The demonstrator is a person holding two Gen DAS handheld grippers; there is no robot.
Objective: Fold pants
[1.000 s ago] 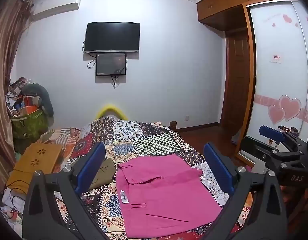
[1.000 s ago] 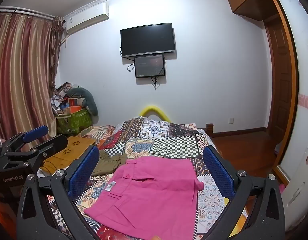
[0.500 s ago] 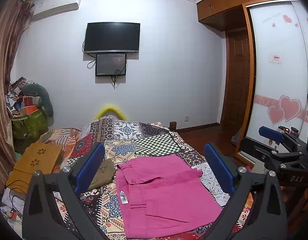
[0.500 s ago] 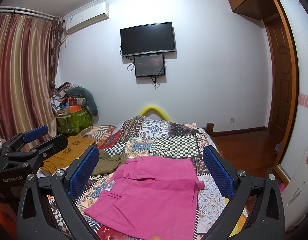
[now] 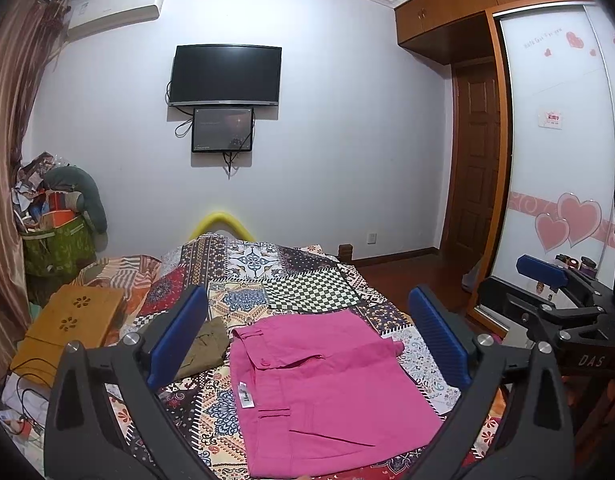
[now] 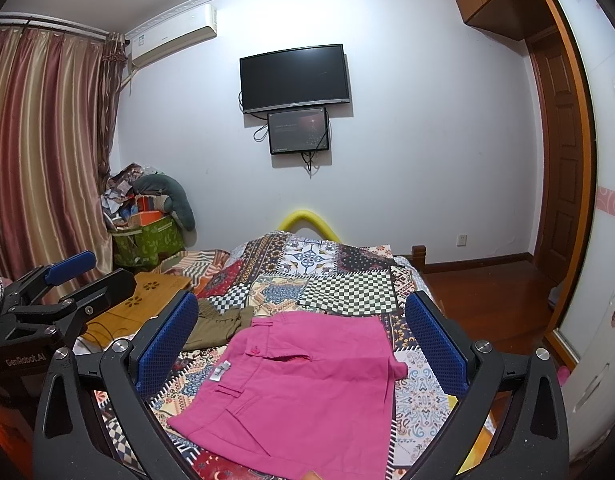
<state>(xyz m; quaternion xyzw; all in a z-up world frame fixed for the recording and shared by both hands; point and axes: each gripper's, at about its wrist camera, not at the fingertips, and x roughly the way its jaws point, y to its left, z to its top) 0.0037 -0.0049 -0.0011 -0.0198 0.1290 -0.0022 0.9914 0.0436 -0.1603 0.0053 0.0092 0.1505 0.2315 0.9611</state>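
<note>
Left wrist view is showing the pink pants (image 5: 323,392) lying on the bed (image 5: 307,280) as a compact rectangle, seemingly mostly folded. Left gripper (image 5: 307,344) and right gripper (image 6: 303,344) are hovering spread wide, grasping nothing.

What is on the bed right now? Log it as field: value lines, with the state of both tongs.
surface: bed with a patchwork cover
main garment: pink pants, lying flat and folded, waistband toward the far wall
label: white tag on the pants' left side
second garment: olive pants, bunched, left of the pink pair
left tongs: open, above the pants, holding nothing
right tongs: open, above the pants, holding nothing
beside bed: wooden lap tray, at left
</note>
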